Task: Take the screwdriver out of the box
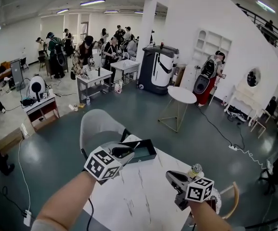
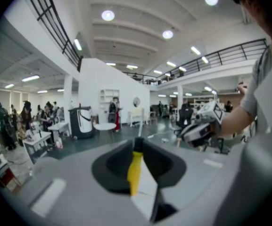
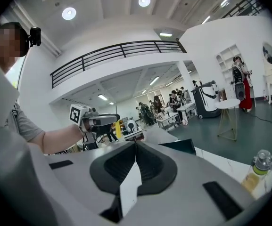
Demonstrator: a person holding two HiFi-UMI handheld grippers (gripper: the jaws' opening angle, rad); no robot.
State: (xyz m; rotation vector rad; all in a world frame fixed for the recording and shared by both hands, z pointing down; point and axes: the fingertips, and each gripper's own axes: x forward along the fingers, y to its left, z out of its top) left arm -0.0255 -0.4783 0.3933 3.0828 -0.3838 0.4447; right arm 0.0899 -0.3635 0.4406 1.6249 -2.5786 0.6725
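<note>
The yellow-handled screwdriver (image 2: 135, 171) stands between the jaws of my left gripper (image 2: 138, 142), its black collar and thin shaft pointing past the tips. That left gripper (image 1: 128, 152) hangs raised just in front of the open black box (image 1: 147, 151), which lies at the far edge of the white marble table (image 1: 139, 191). My right gripper (image 1: 172, 176) floats over the table's right side, apart from the box. Its jaws (image 3: 136, 145) meet with nothing between them. The right gripper view shows the box (image 3: 179, 146) just beyond the tips and the left gripper (image 3: 98, 121) to the left.
A small bottle (image 1: 195, 169) with a yellowish body (image 3: 257, 171) stands on the table near my right gripper. A grey chair (image 1: 99, 126) sits behind the box. A wooden chair back (image 1: 231, 197) is at the table's right. A round white table (image 1: 181, 95) and several people stand farther off.
</note>
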